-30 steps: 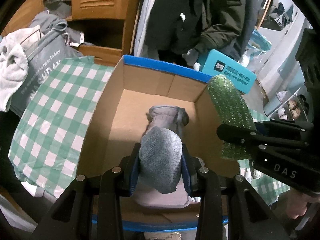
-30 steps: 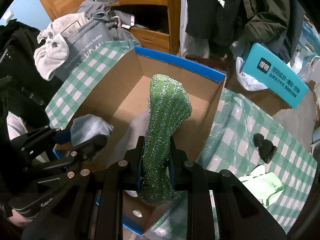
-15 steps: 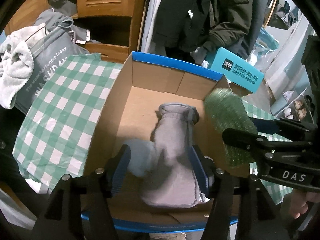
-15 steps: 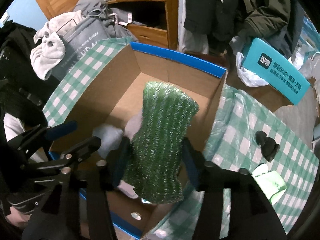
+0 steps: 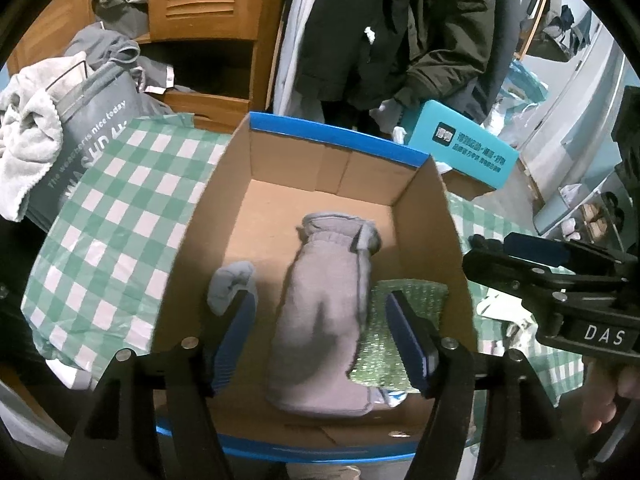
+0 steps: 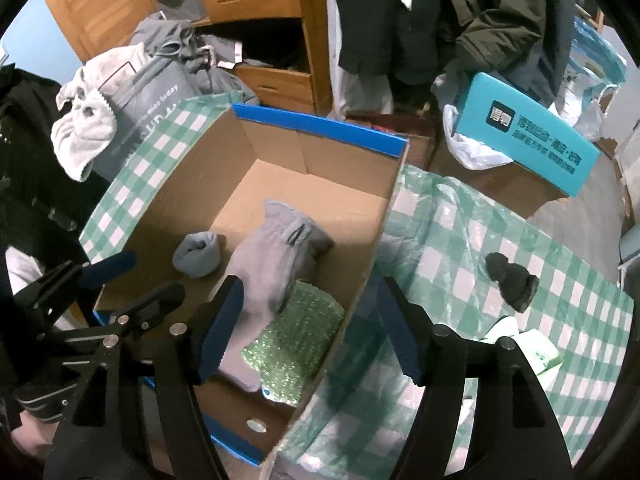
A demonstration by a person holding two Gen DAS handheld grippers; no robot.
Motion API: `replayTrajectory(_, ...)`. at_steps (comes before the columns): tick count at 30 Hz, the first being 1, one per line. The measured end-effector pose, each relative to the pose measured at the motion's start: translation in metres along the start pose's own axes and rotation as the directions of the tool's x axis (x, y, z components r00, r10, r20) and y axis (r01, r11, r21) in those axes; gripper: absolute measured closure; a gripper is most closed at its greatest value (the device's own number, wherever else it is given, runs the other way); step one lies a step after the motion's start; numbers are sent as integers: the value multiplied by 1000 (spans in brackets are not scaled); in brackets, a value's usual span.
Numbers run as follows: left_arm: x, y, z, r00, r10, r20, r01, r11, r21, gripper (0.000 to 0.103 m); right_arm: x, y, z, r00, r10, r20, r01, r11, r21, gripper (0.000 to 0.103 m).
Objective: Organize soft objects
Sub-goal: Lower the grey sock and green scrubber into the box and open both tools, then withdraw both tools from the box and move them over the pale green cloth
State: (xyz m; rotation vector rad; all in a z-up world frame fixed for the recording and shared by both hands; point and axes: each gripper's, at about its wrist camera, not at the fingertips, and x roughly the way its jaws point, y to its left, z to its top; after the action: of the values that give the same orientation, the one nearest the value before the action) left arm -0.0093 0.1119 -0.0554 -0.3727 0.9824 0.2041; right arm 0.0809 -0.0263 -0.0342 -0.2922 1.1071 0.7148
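A cardboard box with blue edges [image 5: 340,142] [image 6: 320,128] sits on a green checked cloth. Inside lie a grey mitten [image 5: 324,300] [image 6: 276,256], a rolled grey sock [image 5: 232,284] [image 6: 198,254] and a sparkly green sock [image 5: 400,320] [image 6: 296,340]. My left gripper [image 5: 320,328] is open and empty above the box's near end. My right gripper [image 6: 308,320] is open and empty over the box's right wall; it also shows at the right of the left wrist view [image 5: 540,272].
A small black object [image 6: 512,280] and a pale green packet [image 6: 532,348] lie on the cloth right of the box. A teal carton [image 6: 528,136] stands behind. A grey bag with a white towel [image 5: 28,148] is at left. Wooden cupboard and hanging coats are behind.
Both grippers opened. The rolled grey sock dropped from the left gripper and the green sock from the right gripper into the box. Both grippers pulled back slightly.
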Motion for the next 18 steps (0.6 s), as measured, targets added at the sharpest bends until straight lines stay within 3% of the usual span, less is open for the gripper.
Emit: replayTrajectory(18, -5, -61, -4, 999, -52, 4, 51, 992, 113, 33, -33, -58, -28, 999, -39, 36, 35, 995, 95, 33)
